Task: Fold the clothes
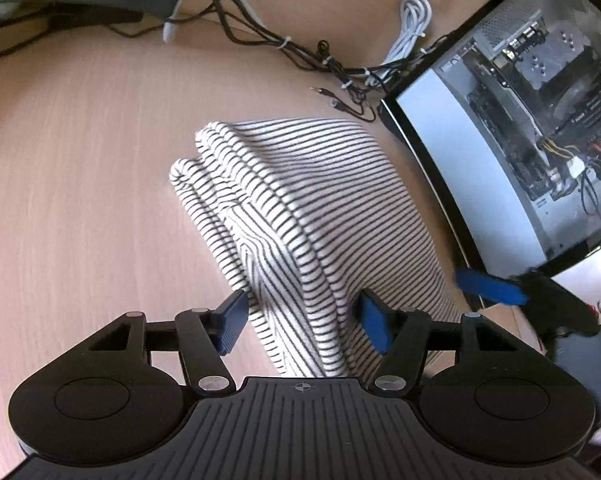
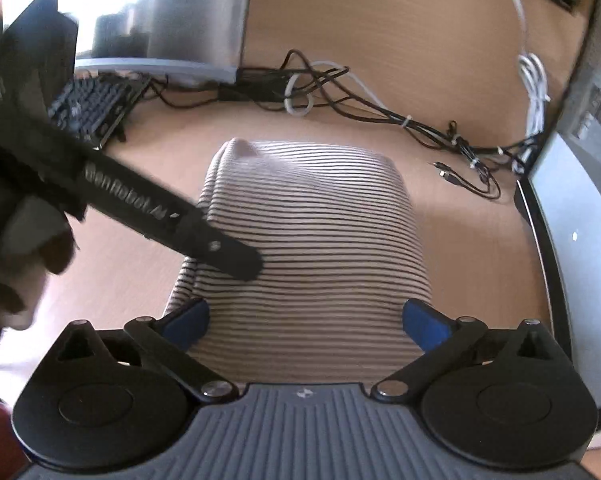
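Left wrist view: I am holding my left gripper [image 1: 300, 320] low over the near end of the striped garment [image 1: 320, 200], its blue pads [image 1: 232, 320] standing apart with the cloth running up between them; they are straddling the stacked edges, not pinching them.

Right wrist view: I am holding my right gripper [image 2: 306, 320] at the near end of the striped garment [image 2: 320, 232] too, its blue fingers [image 2: 188, 320] spread wide, one at each side of the cloth and closing on nothing.

Garment: it is lying on the wooden desk [image 1: 80, 160] as a compact bundle of several layers, rounded folds showing at its far left corner, so it is already sitting in a folded shape.

Stage: I am judging that this fits either a fold just laid down and released or a bundle about to be doubled again; the pictures are not settling which.

Left gripper in the right view: it is crossing [image 2: 172, 220] over the bundle's left side, its tip looking to be resting on the cloth, probably steadying the layers.

Neighbours: a tangle of cables [image 1: 300, 52] is trailing behind the bundle, and an open computer case [image 1: 520, 120] is standing just beside its right edge, so I am keeping the cloth between them.
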